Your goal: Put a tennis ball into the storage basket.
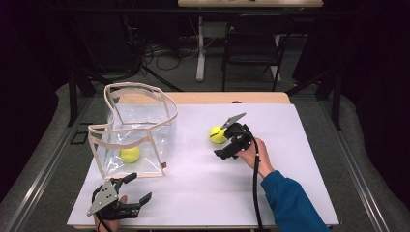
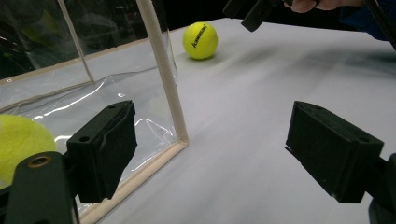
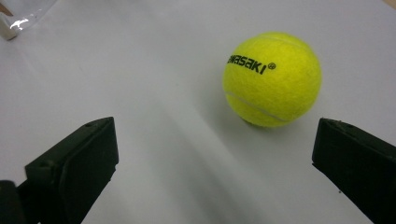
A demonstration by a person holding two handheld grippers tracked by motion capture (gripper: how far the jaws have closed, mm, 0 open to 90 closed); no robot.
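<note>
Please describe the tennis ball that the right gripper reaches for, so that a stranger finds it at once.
On the white table, right of the clear bag, a yellow tennis ball lies bare before the open right gripper. The other ball sits inside the bag.

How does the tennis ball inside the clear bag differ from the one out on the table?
The ball in the bag lies behind clear plastic inside the transparent bag; the ball on the table sits bare on the white surface. The table ball has the open right gripper lined up on it, untouched; the bagged ball sits just beyond the open left gripper. Black lettering shows on the table ball; none is legible on the bagged one. Both are yellow-green and look alike in size.
</note>
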